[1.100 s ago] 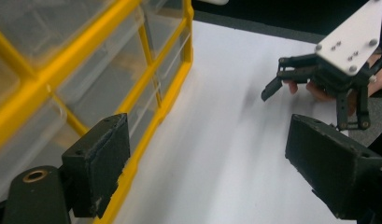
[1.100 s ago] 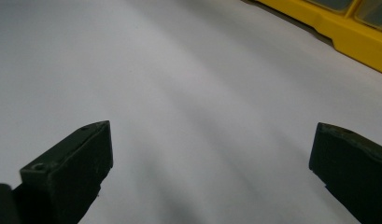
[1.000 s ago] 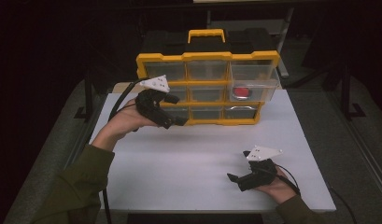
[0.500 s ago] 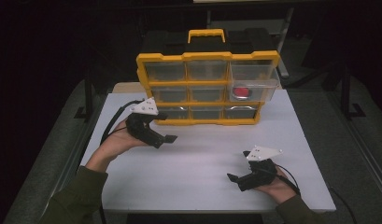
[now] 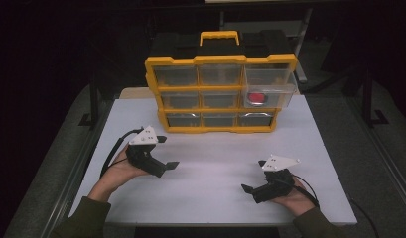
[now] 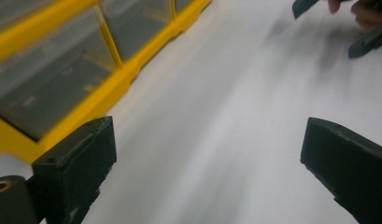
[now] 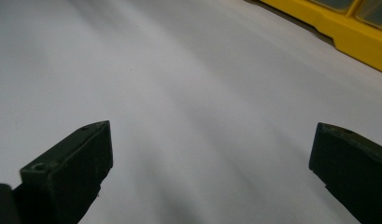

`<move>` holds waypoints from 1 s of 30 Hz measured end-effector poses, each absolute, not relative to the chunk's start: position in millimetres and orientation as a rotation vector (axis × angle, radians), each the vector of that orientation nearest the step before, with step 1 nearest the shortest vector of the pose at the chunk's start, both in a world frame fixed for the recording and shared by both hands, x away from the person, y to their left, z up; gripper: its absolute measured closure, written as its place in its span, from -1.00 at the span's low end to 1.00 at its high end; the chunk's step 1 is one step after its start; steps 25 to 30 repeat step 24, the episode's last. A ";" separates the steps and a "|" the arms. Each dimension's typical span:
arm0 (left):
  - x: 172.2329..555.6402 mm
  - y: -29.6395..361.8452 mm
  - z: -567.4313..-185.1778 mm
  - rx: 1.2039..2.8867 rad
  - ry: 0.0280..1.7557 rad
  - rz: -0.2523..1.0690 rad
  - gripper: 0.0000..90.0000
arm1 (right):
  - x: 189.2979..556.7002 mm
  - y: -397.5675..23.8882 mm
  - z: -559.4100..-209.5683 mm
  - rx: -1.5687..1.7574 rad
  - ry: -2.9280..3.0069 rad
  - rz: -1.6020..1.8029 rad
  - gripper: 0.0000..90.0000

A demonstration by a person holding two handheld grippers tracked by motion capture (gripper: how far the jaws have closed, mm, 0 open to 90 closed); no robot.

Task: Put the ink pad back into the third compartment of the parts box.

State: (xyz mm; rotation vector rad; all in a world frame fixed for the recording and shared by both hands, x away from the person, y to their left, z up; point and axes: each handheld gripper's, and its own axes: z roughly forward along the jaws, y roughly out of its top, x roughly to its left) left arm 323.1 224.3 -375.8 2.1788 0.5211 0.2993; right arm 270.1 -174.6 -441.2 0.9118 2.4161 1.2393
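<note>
A yellow organizer (image 5: 220, 94) with clear drawers stands upright at the back of the white table (image 5: 215, 198). Its middle right drawer (image 5: 270, 95) is pulled out, and a red object (image 5: 257, 97) lies in it. My left gripper (image 5: 167, 152) is held low over the table's left side, in front of the organizer, open and holding nothing. My right gripper (image 5: 254, 175) rests near the front right, also open with nothing in it. In the left gripper view the jaws stand wide apart around my left gripper (image 6: 209, 161), with the organizer's lower drawers (image 6: 62, 74) at upper left. The right gripper view has my right gripper (image 7: 209, 161) open over bare table.
The organizer's yellow base (image 7: 361, 39) crosses the top right corner of the right gripper view. The other hand's gripper (image 6: 366, 39) appears at the top right of the left gripper view. Dark floor and metal frames (image 5: 91, 104) surround the table.
My left gripper has drawn back from the organizer's left drawers toward the person and come down over the table. The right gripper has stayed put.
</note>
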 end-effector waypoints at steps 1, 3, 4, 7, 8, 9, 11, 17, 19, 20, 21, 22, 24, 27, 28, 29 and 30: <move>321.1 226.3 -379.4 2.179 0.526 0.296 -0.95 | 270.0 -174.5 -441.2 0.913 2.416 1.239 -1.00; 317.4 230.1 -386.6 2.175 0.534 0.297 -0.99 | 270.0 -174.4 -441.3 0.912 2.416 1.237 -1.00; 315.2 232.4 -390.9 2.170 0.544 0.293 -1.00 | 270.0 -174.4 -441.3 0.912 2.416 1.237 -1.00; 310.4 237.3 -399.9 2.173 0.561 0.300 -1.00 | 270.0 -174.4 -441.3 0.912 2.416 1.237 -1.00; 308.9 239.0 -402.7 2.170 0.565 0.303 -1.00 | 270.0 -174.5 -441.3 0.913 2.416 1.236 -1.00; 307.7 240.5 -404.5 2.168 0.569 0.301 -1.00 | 270.1 -174.5 -441.3 0.913 2.416 1.236 -1.00; 304.3 244.2 -409.8 2.160 0.573 0.299 -1.00 | 270.1 -174.5 -441.4 0.913 2.416 1.235 -1.00; 294.5 253.5 -430.0 2.172 0.593 0.318 -1.00 | 269.8 -174.2 -441.6 0.913 2.419 1.231 -1.00; 291.6 255.5 -433.8 2.172 0.598 0.319 -1.00 | 269.6 -174.0 -441.6 0.912 2.419 1.231 -1.00; 290.9 256.4 -435.2 2.177 0.599 0.320 -1.00 | 269.7 -174.0 -441.6 0.909 2.418 1.231 -1.00; 290.4 257.0 -436.1 2.177 0.605 0.319 -1.00 | 269.6 -173.9 -441.6 0.912 2.419 1.230 -1.00; 290.4 257.3 -437.3 2.178 0.609 0.315 -1.00 | 269.7 -174.0 -441.7 0.909 2.420 1.229 -1.00; 290.8 257.2 -438.7 2.189 0.613 0.318 -1.00 | 269.9 -173.8 -442.3 0.906 2.427 1.223 -1.00; 290.8 257.2 -438.7 2.189 0.613 0.318 -1.00 | 269.9 -173.8 -442.3 0.906 2.427 1.223 -1.00; 290.8 257.2 -438.7 2.189 0.613 0.318 -1.00 | 269.9 -173.8 -442.3 0.906 2.427 1.223 -1.00; 290.8 257.2 -438.7 2.189 0.613 0.318 -1.00 | 269.9 -173.8 -442.3 0.906 2.427 1.223 -1.00; 290.8 257.2 -438.7 2.189 0.613 0.318 -1.00 | 269.9 -173.8 -442.3 0.906 2.427 1.223 -1.00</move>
